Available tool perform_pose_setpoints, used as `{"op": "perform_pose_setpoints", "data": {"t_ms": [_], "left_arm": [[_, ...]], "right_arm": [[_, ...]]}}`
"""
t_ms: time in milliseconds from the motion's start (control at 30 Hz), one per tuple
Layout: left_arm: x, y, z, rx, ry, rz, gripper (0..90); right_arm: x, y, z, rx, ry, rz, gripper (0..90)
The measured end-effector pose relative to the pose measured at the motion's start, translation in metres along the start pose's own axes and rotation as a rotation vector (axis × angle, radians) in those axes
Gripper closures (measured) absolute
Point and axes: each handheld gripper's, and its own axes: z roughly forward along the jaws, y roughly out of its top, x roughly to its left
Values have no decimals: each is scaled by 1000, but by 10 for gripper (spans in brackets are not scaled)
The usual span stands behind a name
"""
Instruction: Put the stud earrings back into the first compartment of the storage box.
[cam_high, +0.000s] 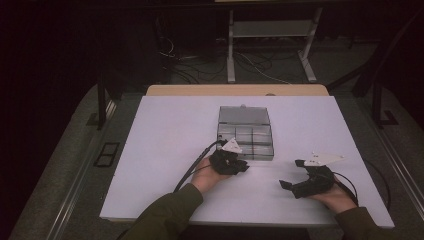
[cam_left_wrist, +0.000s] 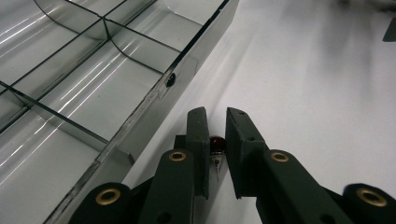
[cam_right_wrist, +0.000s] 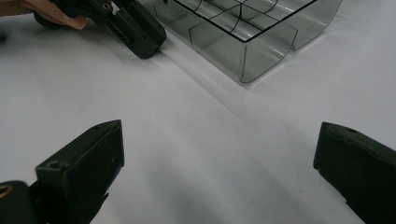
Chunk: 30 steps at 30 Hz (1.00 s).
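A clear plastic compartment box (cam_high: 247, 156) stands open on the white table top (cam_high: 165, 150), its lid folded back. Just in front of its near wall (cam_left_wrist: 154, 107), my left gripper (cam_left_wrist: 216, 114) is low over the table, its jaws almost together. Between them sits a small dark red bead-headed pin (cam_left_wrist: 217, 143), and both pads touch it. In the high view the left gripper (cam_high: 242, 167) lies at the box's front left corner. My right gripper (cam_high: 291, 173) rests to the right, jaws wide open and nothing between them (cam_right_wrist: 219, 140).
The box's compartments (cam_right_wrist: 261, 51) look empty from the gripper views. The left gripper (cam_right_wrist: 140, 39) and a hand appear at the top left of the right gripper view. Cables and metal table legs (cam_high: 231, 50) lie on the floor beyond the table's far edge.
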Motion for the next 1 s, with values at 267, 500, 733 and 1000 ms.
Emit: {"op": "perform_pose_setpoints", "data": {"t_ms": [267, 500, 733, 1000], "left_arm": [[-4, 0, -2, 7, -33, 14, 792], [-9, -1, -10, 4, -55, 14, 792], [-10, -2, -23, -8, -76, 26, 791], [-7, -2, -33, -22, -88, 27, 790]], "right_arm": [[0, 0, 0, -1, 3, -2, 13], [1, 0, 0, 1, 3, -4, 13], [1, 0, 0, 2, 2, -3, 13], [1, 0, 0, 2, 3, -3, 13]]}}
